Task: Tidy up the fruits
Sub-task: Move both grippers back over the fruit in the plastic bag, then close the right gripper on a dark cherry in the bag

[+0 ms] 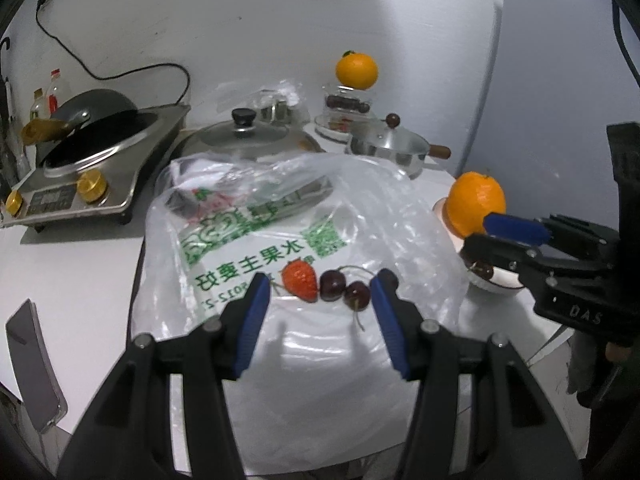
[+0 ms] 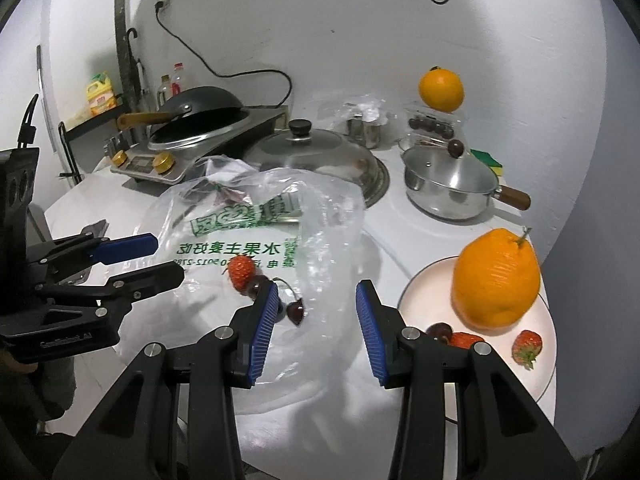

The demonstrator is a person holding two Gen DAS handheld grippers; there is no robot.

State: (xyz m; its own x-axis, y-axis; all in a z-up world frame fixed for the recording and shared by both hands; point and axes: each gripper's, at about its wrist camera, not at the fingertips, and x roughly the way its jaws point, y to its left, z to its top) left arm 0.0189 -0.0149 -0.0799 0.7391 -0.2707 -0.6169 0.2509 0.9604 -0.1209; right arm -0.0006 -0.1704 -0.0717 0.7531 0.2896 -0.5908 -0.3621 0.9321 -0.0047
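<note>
Fruit lay ahead: a red strawberry [image 1: 299,281] and two dark cherries [image 1: 345,293] rowed across my empty, open left claw [image 1: 320,294] on the clear plastic bag [image 1: 372,216]; my right claw [image 2: 316,300], likewise open, sat farther right.

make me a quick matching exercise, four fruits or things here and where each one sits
Things:
1. strawberry
2. large orange
3. small orange
4. black wok

Places:
A. on the white plate
B. on the stove
C. on the clear plastic bag, beside two cherries
D. on top of a clear container by the wall

Pairs: 1-C, 2-A, 3-D, 4-B
</note>
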